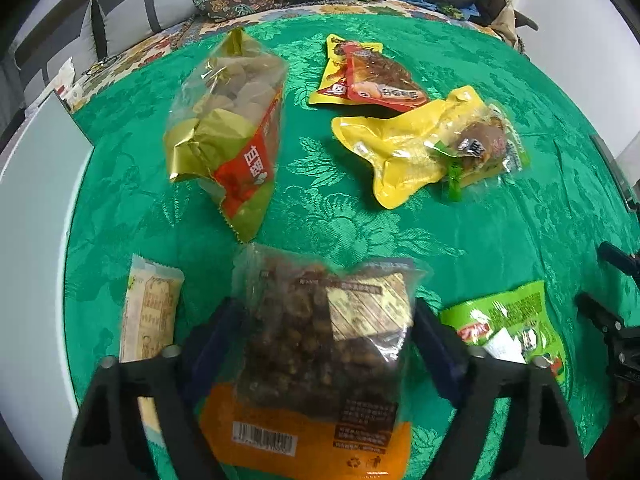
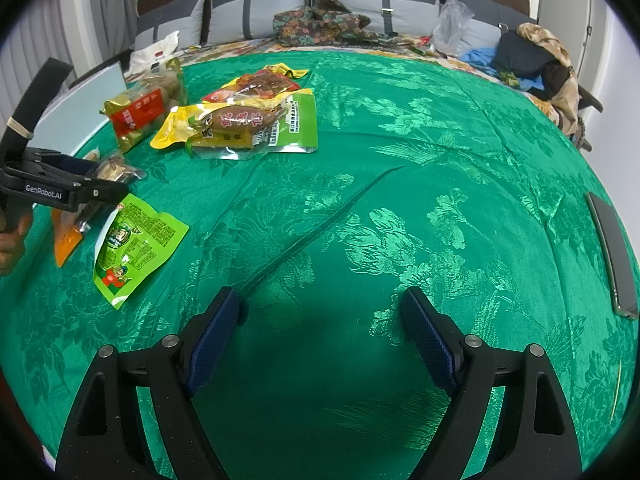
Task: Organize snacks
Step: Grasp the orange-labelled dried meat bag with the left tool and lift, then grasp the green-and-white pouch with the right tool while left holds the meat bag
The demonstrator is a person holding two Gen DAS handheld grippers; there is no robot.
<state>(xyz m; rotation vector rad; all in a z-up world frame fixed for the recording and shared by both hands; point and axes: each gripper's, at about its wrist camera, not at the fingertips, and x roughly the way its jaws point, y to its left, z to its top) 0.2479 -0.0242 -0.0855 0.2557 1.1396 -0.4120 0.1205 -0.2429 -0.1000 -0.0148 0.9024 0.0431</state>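
My left gripper (image 1: 324,320) is shut on a clear and orange bag of brown nuts (image 1: 316,344), held just above the green cloth; it also shows in the right wrist view (image 2: 86,190). Beyond it lie a gold and red biscuit bag (image 1: 228,128), a red and yellow meat pack (image 1: 360,76) and a yellow pouch (image 1: 424,144). A cream wafer pack (image 1: 148,312) lies left of the fingers and a green snack pack (image 1: 508,324) right of them. My right gripper (image 2: 320,320) is open and empty over bare cloth, right of the green snack pack (image 2: 136,244).
The green patterned cloth (image 2: 400,200) covers a bed. A white board (image 1: 36,208) stands at the left edge. A dark phone (image 2: 612,256) lies at the right edge. Pillows, patterned fabric (image 2: 320,20) and clothes (image 2: 532,56) sit at the headboard.
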